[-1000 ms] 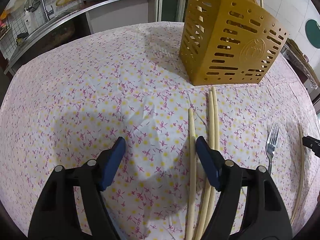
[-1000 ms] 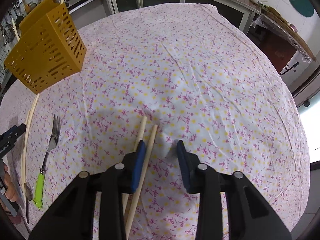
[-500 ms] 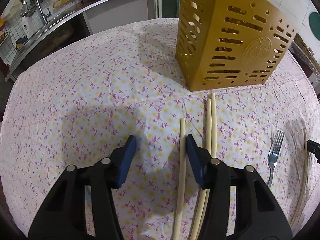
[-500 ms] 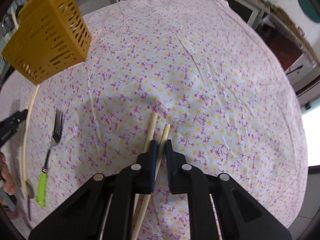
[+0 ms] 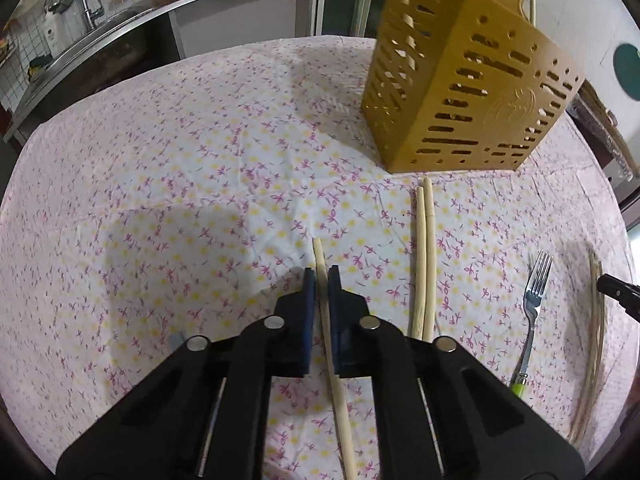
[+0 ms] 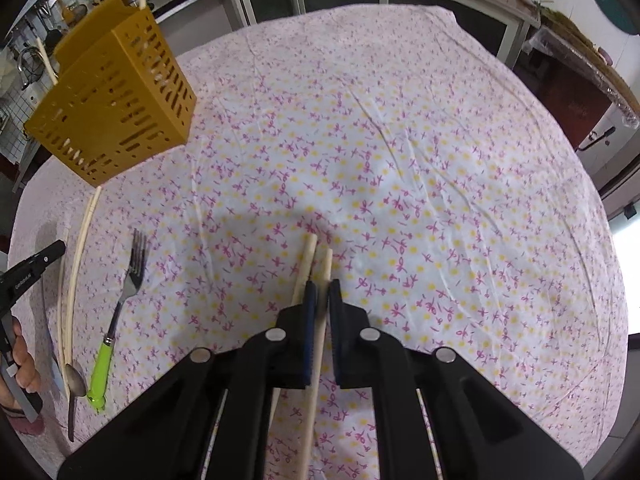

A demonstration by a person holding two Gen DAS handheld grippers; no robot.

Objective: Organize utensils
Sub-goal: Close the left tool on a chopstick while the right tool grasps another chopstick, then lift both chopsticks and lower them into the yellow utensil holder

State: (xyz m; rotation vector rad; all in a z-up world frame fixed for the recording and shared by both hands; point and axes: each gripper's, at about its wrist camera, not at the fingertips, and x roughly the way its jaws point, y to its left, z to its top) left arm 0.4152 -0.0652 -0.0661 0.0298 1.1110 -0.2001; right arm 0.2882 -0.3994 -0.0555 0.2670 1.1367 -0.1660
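Wooden chopstick (image 5: 325,312) clamped lengthwise between left gripper (image 5: 321,278) pads, tip pointing ahead; right gripper (image 6: 322,290) likewise grips its own chopstick (image 6: 320,332); yellow holder (image 5: 460,92) ahead-right of left fingers

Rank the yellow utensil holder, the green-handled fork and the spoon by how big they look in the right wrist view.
1. Yellow utensil holder, clearly the largest.
2. Green-handled fork.
3. Spoon, apparently the smallest, though it lies at the distorted picture edge and its handle is hard to trace, so its place against the fork is unsure.
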